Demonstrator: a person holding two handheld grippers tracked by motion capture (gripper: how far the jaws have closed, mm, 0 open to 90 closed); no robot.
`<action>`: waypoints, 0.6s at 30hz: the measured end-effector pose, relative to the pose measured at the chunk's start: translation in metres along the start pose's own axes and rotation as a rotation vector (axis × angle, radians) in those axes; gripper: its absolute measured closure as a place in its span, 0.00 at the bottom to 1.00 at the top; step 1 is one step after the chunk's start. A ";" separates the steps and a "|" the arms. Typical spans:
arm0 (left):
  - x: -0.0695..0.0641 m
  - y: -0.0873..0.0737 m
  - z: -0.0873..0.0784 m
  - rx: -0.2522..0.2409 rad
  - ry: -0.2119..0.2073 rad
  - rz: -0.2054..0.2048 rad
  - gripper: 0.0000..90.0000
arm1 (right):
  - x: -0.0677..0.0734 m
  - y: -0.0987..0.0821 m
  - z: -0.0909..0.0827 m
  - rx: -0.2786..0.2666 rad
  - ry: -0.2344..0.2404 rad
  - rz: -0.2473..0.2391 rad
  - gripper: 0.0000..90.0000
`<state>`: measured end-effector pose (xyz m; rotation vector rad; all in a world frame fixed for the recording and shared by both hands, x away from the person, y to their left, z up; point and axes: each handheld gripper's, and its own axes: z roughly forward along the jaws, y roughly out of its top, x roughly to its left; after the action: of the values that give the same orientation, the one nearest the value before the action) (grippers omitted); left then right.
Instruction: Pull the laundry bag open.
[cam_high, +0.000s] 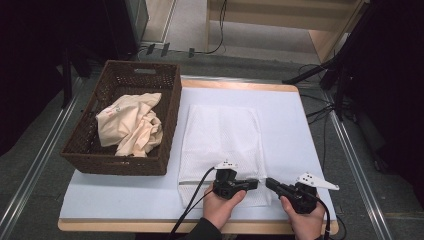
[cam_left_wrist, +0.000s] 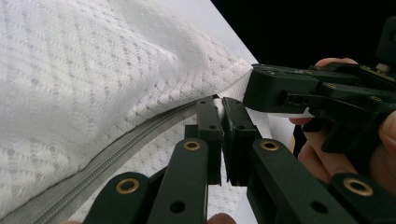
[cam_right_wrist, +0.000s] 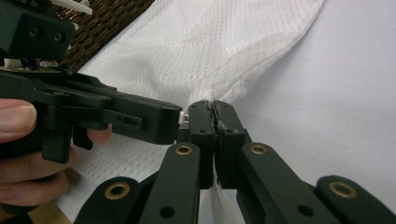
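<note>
Mesh laundry bag (cam_high: 220, 137) lies flat; both grippers, left (cam_high: 255, 183) and right (cam_high: 269, 183), pinch its near zipper (cam_left_wrist: 107, 151) edge shut, likely to open it.

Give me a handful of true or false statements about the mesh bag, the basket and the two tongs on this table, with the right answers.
1. Both tongs are shut on the white mesh bag. True: the left tongs and the right tongs each pinch its near edge.
2. The wicker basket is to the right of the bag. False: it stands at the bag's left.
3. A cream cloth lies in the basket. True.
4. The bag's grey zipper is wide open. False: it looks closed along the stretch in the left gripper view.
5. The bag hangs in the air. False: it lies flat on the table.
</note>
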<state>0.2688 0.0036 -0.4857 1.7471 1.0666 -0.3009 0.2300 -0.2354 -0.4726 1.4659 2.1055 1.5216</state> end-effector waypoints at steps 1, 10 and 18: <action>0.000 0.000 0.000 0.003 0.008 -0.005 0.97 | 0.001 0.000 0.000 0.002 -0.005 0.001 0.98; 0.006 -0.003 -0.010 -0.023 0.100 -0.022 0.97 | -0.009 0.005 -0.018 -0.076 -0.060 0.027 0.98; 0.012 -0.004 -0.024 -0.007 0.094 -0.001 0.97 | -0.002 0.002 -0.012 -0.040 -0.053 -0.009 0.98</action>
<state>0.2663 0.0307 -0.4853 1.7695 1.1340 -0.2171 0.2248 -0.2448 -0.4657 1.4647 2.0372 1.4965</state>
